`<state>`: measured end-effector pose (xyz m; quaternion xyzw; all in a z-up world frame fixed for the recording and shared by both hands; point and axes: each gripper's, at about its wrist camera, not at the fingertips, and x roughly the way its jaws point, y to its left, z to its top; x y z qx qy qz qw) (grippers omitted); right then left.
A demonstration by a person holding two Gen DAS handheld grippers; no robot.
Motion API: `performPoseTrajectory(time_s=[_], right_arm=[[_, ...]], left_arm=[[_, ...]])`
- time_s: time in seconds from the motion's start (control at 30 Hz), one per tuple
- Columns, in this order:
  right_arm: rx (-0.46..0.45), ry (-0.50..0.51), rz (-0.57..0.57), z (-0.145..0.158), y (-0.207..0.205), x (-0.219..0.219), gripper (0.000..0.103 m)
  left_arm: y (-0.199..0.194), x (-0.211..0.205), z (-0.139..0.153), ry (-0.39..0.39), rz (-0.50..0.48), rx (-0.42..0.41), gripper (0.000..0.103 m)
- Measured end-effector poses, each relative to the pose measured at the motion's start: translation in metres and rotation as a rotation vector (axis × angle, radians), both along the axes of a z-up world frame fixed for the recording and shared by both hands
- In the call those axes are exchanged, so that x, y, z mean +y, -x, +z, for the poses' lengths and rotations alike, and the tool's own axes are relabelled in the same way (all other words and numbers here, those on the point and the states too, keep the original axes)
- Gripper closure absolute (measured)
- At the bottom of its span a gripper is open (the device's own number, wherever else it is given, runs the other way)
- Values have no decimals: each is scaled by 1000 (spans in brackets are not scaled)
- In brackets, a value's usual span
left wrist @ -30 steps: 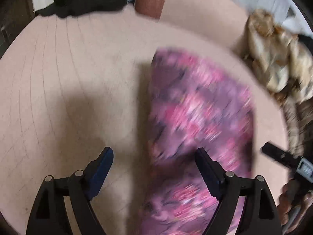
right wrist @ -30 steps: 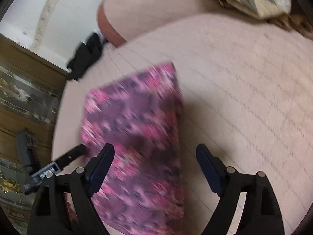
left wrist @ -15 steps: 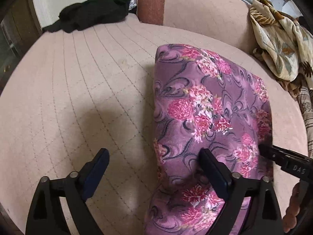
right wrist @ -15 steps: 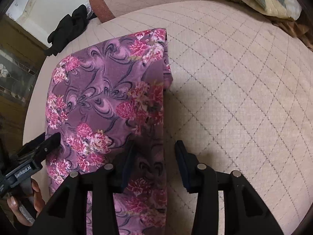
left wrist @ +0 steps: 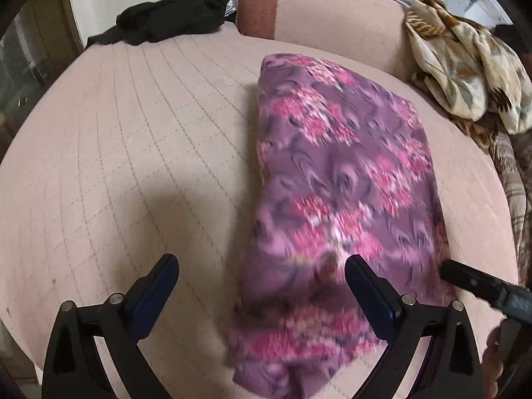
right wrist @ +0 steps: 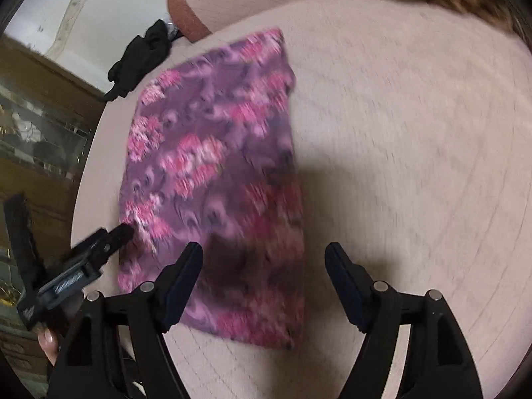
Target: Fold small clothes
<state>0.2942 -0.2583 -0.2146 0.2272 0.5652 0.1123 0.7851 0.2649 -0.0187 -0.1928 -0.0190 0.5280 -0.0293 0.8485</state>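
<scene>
Looking along the left tool (left wrist: 261,286): jaws spread wide, clamping nothing, now slid off toward the bare quilting, where half a second back the right-hand pad sat over the cloth. Purple floral garment (left wrist: 335,199) lying flat as a folded oblong on the pink quilted sofa seat (left wrist: 133,153), its long left edge just beside the pad, its far end close to the seat's back edge. Black clothes (left wrist: 166,16) heaped at the far left corner; a beige patterned throw (left wrist: 465,73) bunched along the right edge. Tip of the other tool poking in at lower right, near the garment's right border.

Looking along the right tool (right wrist: 264,281): jaws opening again after a brief pinch on the near right edge, nothing between the pads now, the left pad hovering over the cloth's near end, the right pad over bare seat. Garment (right wrist: 216,173) released and settled, reaching from the near edge toward the far left corner, heavily blurred.

Judging from both releases: one fold likely set, a further crosswise fold probably due.
</scene>
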Motion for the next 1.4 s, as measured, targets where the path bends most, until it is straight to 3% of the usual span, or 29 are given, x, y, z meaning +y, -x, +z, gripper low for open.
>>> performPoseTrajectory(time_s=[0.13, 0.27, 0.47, 0.7, 0.9, 1.07, 1.17, 1.2, 1.23, 1.27, 1.33, 1.4], right_arm=[[9, -15, -8, -11, 0, -3, 28], [6, -2, -12, -14, -5, 0, 28], [10, 49, 5, -13, -12, 8, 28], [4, 76, -11, -13, -12, 13, 27], [2, 81, -8, -11, -9, 15, 27], [10, 118, 44, -12, -11, 21, 28], [-9, 153, 55, -14, -11, 29, 37], [-17, 143, 58, -13, -11, 30, 49], [-20, 102, 58, -13, -9, 29, 63], [-16, 63, 53, -14, -8, 28, 71], [-28, 52, 66, -10, -4, 33, 84], [-55, 57, 69, -5, 0, 34, 88]], left_arm=[[2, -15, -2, -88, -40, -2, 1], [2, -21, -3, -93, -55, 17, 1], [1, -27, -13, -179, -60, 42, 1], [-3, -17, -23, -114, -30, 88, 0], [-10, 1, -31, 10, 36, 139, 0], [-17, 7, -36, 20, 35, 114, 0], [-17, 16, -37, 68, 45, 99, 2], [-14, 17, -36, 78, 36, 93, 7], [-10, 17, -35, 82, 13, 84, 15], [-5, 17, -33, 88, -1, 80, 21], [8, 22, -27, 180, -29, 76, 48], [19, 31, -24, 255, -16, 75, 50]])
